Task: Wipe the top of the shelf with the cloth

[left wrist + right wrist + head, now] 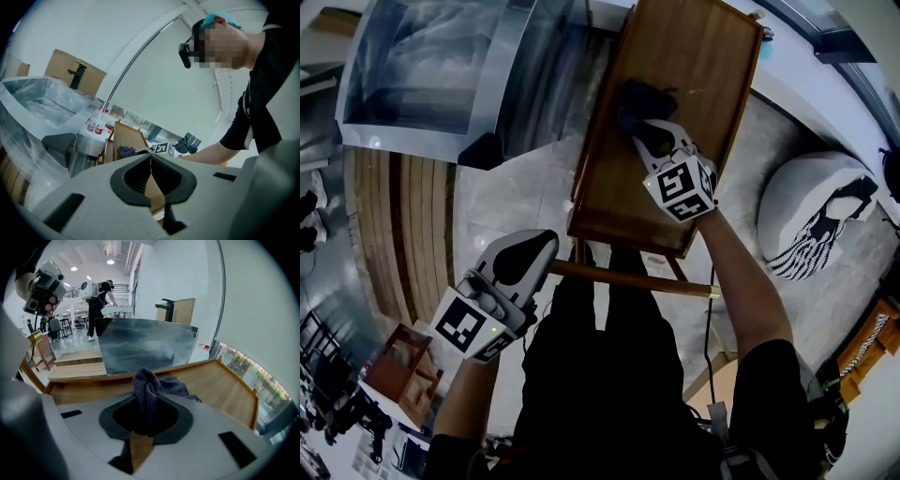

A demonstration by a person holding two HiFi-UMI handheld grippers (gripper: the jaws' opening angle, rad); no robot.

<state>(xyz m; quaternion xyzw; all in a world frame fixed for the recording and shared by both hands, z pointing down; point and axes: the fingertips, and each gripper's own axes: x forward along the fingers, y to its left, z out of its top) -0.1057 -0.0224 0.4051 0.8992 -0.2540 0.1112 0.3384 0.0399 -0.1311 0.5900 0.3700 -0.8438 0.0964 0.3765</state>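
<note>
So here we've got the right gripper (642,131) over the brown wooden shelf top with a raised rim (703,84). Its jaws are clamped on a dark blue knitted cloth (639,101). In the right gripper view the cloth (145,385) bunches up between the jaws of that gripper (146,401) and spills forward onto the wood (225,390). The cloth sits near the shelf top's left rim, roughly halfway along it, touching the surface.

Our left gripper (542,248) hangs off the shelf, below its near left corner and just beside a wooden rail (628,279). In its own view the jaws (151,159) are pressed together with nothing in them.

Off to the right on the floor there's a white rounded cushion with black stripes (811,225).
</note>
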